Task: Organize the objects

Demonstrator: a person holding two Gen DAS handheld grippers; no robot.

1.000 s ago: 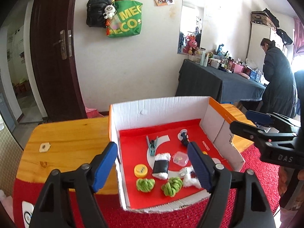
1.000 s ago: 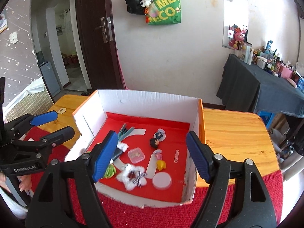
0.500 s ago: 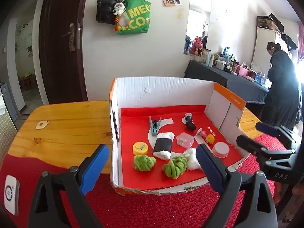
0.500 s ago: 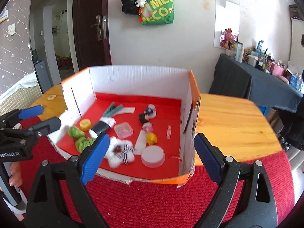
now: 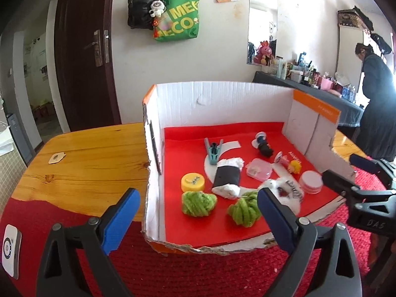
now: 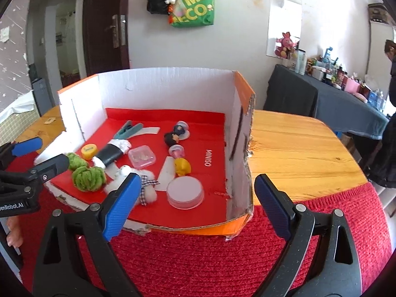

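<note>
Trinkets crowd the cardboard box (image 5: pixel 222 99), so either empty, wide-spread gripper, left (image 5: pixel 198 220) or right (image 6: pixel 198 208), risks knocking 2 green yarn balls (image 5: pixel 243 211) aside.

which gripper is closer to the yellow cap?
Left. The left gripper is open at the box's near-left corner, just short of the yellow cap. The right gripper is open at the near-right corner, across the box.

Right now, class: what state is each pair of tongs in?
Left tongs: open, holding nothing.
Right tongs: open, holding nothing.
</note>
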